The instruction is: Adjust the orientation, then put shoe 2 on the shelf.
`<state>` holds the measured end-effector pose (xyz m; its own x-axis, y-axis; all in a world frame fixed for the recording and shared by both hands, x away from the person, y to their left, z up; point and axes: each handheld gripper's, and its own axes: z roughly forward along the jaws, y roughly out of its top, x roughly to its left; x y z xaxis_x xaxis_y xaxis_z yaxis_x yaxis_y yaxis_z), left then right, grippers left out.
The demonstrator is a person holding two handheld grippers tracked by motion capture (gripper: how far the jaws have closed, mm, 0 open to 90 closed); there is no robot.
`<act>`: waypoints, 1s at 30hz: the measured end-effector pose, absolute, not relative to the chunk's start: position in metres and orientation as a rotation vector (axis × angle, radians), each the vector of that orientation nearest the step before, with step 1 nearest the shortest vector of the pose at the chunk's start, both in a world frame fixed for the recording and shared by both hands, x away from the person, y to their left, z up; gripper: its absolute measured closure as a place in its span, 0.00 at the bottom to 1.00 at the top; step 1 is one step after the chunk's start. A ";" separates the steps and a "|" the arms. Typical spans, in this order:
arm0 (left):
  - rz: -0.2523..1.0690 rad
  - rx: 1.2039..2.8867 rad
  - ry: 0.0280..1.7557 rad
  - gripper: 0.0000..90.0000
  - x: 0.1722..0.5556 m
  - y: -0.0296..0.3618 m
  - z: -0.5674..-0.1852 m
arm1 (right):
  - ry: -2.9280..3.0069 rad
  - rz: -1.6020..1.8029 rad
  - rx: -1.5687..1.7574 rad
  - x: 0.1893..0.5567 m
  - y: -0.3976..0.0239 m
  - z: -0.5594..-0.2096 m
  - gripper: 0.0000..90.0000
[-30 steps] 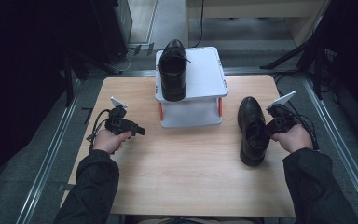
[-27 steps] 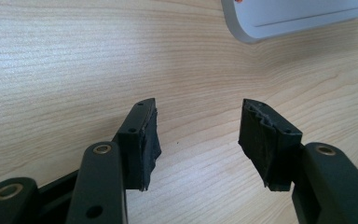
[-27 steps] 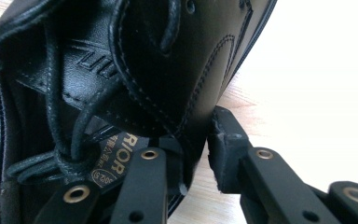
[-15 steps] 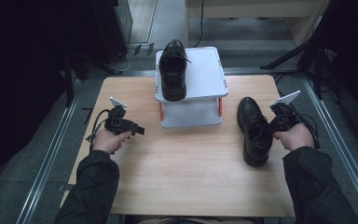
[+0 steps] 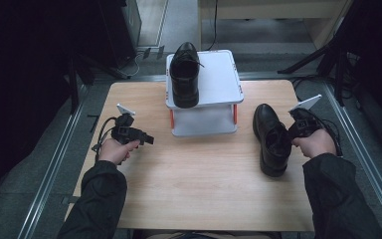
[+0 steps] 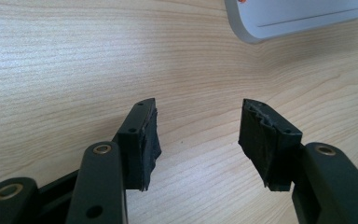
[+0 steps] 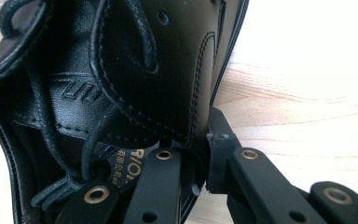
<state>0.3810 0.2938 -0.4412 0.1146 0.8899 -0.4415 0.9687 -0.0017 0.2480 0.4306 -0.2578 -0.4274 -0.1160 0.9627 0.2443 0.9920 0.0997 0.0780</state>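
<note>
The right tool (image 5: 292,133) is clenched on the side wall of the black shoe (image 5: 271,139) that lies on the worktop (image 5: 204,184) to the right of the small white stand (image 5: 214,99); in the right gripper view one jaw sits inside the shoe's opening and the other outside, pinching the leather collar. Its jaws have just been closing, with that wall between them. The matching shoe (image 5: 185,74) already stands on the stand's top, left of centre, toe toward the person. The left tool (image 5: 138,138) hangs released over bare wood, nothing between its pads (image 6: 144,140). To do this step well, I would lift straight up before travelling, since a grip on one soft edge will likely let the shoe tilt and swing, then carry it slowly and set it beside its partner on the free right part of the top.
</note>
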 end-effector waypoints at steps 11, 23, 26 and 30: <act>-0.211 1.909 1.803 0.52 0.378 0.298 -0.441 | -2.165 -0.362 -1.997 0.437 -0.257 -0.422 0.96; -0.213 1.910 1.798 0.52 0.378 0.297 -0.440 | -2.158 -0.397 -2.020 0.450 -0.255 -0.384 0.96; -0.212 1.911 1.797 0.52 0.378 0.296 -0.440 | -2.156 -0.415 -2.026 0.454 -0.254 -0.371 0.96; -0.215 1.908 1.795 0.52 0.378 0.297 -0.440 | -2.156 -0.428 -2.034 0.460 -0.253 -0.354 0.96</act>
